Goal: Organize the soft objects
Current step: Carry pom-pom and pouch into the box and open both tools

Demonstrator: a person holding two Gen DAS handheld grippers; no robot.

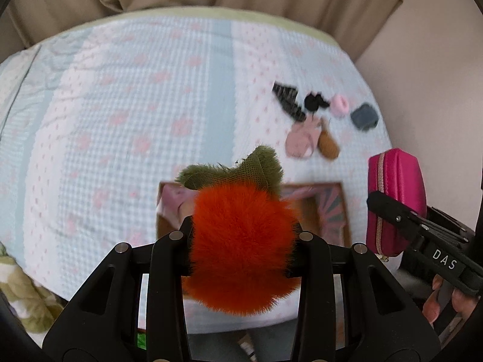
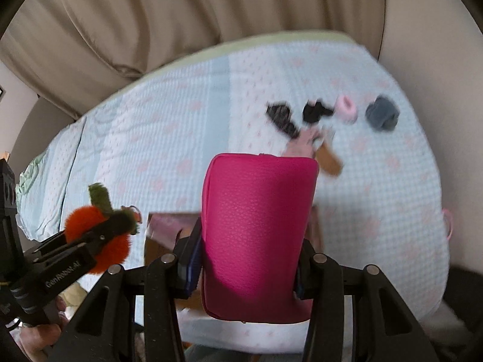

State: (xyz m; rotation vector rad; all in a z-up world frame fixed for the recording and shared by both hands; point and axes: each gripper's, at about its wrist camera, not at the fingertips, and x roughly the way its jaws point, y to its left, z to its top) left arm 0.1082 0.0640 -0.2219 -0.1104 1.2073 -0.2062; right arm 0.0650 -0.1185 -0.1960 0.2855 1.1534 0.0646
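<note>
Your left gripper (image 1: pixel 241 241) clamps orange furry toy (image 1: pixel 241 247); your right gripper (image 2: pixel 250 265) clamps pink pouch (image 2: pixel 259 226). Both held above bed (image 1: pixel 120 120), over open box (image 1: pixel 332 211). Small soft items (image 1: pixel 314 117) lie beyond.

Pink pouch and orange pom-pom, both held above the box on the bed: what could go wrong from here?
1. The left tongs pinch the orange pom-pom only through loose fur, so it may slip.
2. The pink pouch stands tall above the right tongs and could tip.
3. Both loads hide the box, so a drop may miss it.
</note>
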